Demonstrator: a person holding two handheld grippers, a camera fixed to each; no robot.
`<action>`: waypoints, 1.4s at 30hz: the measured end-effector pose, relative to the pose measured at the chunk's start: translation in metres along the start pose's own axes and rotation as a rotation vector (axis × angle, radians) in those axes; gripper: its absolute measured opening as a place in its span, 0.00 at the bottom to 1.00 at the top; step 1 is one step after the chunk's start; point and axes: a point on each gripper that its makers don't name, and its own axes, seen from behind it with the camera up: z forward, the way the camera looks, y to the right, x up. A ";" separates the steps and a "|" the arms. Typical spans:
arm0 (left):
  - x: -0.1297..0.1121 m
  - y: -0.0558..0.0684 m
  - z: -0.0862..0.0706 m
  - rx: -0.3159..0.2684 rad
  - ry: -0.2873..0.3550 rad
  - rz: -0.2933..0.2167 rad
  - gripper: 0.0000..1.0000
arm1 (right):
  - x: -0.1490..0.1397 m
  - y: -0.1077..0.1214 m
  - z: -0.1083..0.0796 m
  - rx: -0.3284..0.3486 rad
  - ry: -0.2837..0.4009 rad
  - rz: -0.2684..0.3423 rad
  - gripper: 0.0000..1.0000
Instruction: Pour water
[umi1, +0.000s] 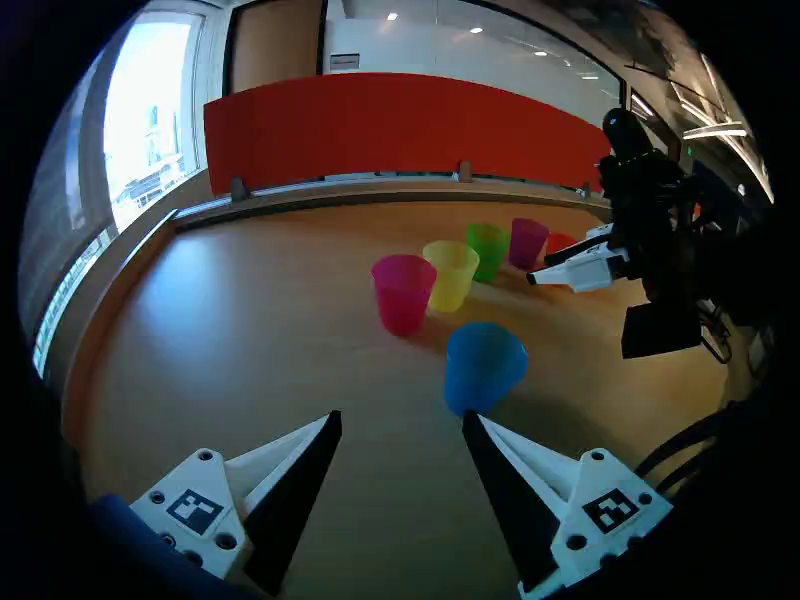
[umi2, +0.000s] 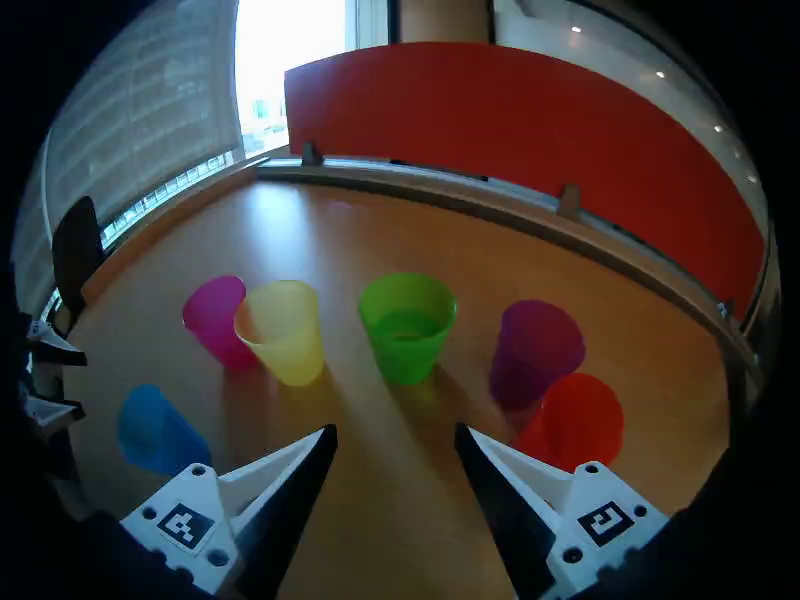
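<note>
Several plastic cups stand upright on a wooden table (umi1: 250, 330). In the left gripper view the blue cup (umi1: 484, 365) is nearest, just beyond my open left gripper (umi1: 400, 420) and slightly right of it. Behind it run the pink cup (umi1: 403, 292), yellow cup (umi1: 451, 273), green cup (umi1: 487, 249), purple cup (umi1: 527, 241) and red cup (umi1: 558, 243). My right gripper (umi1: 585, 267) hovers by the red cup. In the right gripper view my right gripper (umi2: 395, 432) is open and empty, facing the green cup (umi2: 407, 325), with the yellow cup (umi2: 283, 330) to the left and the purple cup (umi2: 535, 350) and red cup (umi2: 575, 420) to the right.
A red partition (umi1: 400, 125) stands behind the table's far edge, with a raised ledge (umi1: 400, 187) along it. Windows (umi1: 145, 130) line the left side. The pink cup (umi2: 213, 318) and blue cup (umi2: 155, 430) sit at the left, near my left gripper (umi2: 45, 380).
</note>
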 end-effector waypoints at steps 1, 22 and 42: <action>0.001 -0.001 -0.001 0.002 0.004 -0.002 0.90 | -0.001 -0.001 -0.005 -0.002 0.006 0.004 0.91; 0.016 -0.024 -0.012 0.041 0.055 0.005 0.90 | -0.037 -0.014 -0.115 -0.085 0.110 0.116 0.91; 0.039 -0.041 -0.016 0.083 0.118 -0.004 0.90 | -0.038 0.000 -0.174 -0.203 0.249 0.160 0.91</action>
